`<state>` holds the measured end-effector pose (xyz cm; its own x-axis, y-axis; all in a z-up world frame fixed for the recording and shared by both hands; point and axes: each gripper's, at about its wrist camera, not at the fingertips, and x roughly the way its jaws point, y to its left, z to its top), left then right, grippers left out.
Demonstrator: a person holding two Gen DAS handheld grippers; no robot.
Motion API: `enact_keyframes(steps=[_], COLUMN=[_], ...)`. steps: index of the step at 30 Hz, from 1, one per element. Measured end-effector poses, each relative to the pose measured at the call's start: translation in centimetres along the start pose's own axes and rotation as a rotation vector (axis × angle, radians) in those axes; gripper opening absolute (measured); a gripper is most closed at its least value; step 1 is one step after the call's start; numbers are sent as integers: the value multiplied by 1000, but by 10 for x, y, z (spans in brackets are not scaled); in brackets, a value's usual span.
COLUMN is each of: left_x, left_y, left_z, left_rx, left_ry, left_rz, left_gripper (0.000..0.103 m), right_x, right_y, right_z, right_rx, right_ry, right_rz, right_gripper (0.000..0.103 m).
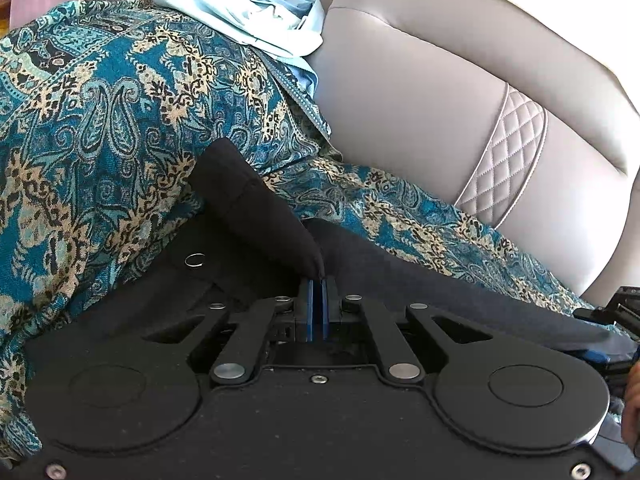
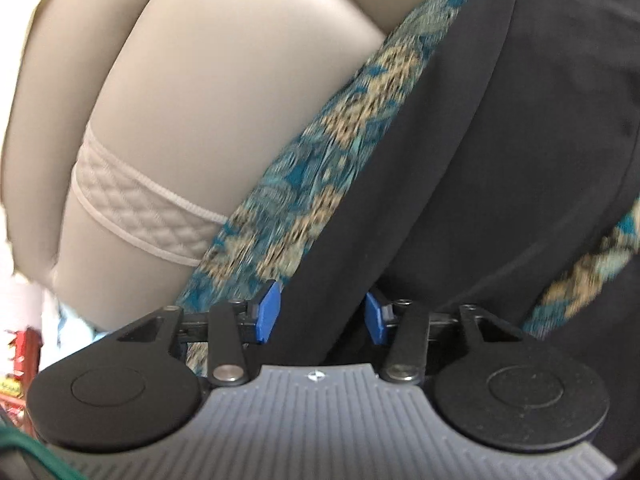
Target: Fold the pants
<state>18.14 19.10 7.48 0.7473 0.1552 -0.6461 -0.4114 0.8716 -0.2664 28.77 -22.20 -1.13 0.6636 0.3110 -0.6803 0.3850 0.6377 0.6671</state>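
Matte black pants (image 1: 256, 208) fold pinched in left hand-held gripper (image 1: 318, 280); right hand-held gripper (image 2: 322, 312) spread.

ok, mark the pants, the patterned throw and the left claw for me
pants (image 1: 256, 208): left wrist view, raised fold of black cloth.
patterned throw (image 1: 100, 120): left wrist view, teal paisley area.
left claw (image 1: 318, 280): left wrist view, between shut fingertips pinching the pants.

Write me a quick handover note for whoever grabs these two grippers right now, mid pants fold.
Left gripper: shut, pinching a raised fold of the black fabric pants.
Right gripper: jaws apart, straddling a black pants edge; pads not yet pressing.
Pants lie on the teal paisley patterned throw over the beige leather sofa. A pale blue garment pile sits behind.
Done: one corner gripped. Left: probably close the right gripper, then make the fold.
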Motion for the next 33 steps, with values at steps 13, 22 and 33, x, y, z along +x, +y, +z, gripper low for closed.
enact_keyframes(steps=[13, 22, 33], left_x=[-17, -58, -80], left_y=[-4, 12, 46], left_z=[-7, -29, -76], left_rx=[34, 41, 18], left_ry=[-27, -48, -23], left_rz=[0, 13, 142], left_gripper=[4, 4, 1], right_x=[-40, -120, -159], right_y=[-1, -36, -94], right_z=[-7, -77, -169], right_rx=[-288, -481, -668], right_ry=[-181, -345, -439], right_rz=[-100, -79, -154], right_gripper=[8, 8, 8])
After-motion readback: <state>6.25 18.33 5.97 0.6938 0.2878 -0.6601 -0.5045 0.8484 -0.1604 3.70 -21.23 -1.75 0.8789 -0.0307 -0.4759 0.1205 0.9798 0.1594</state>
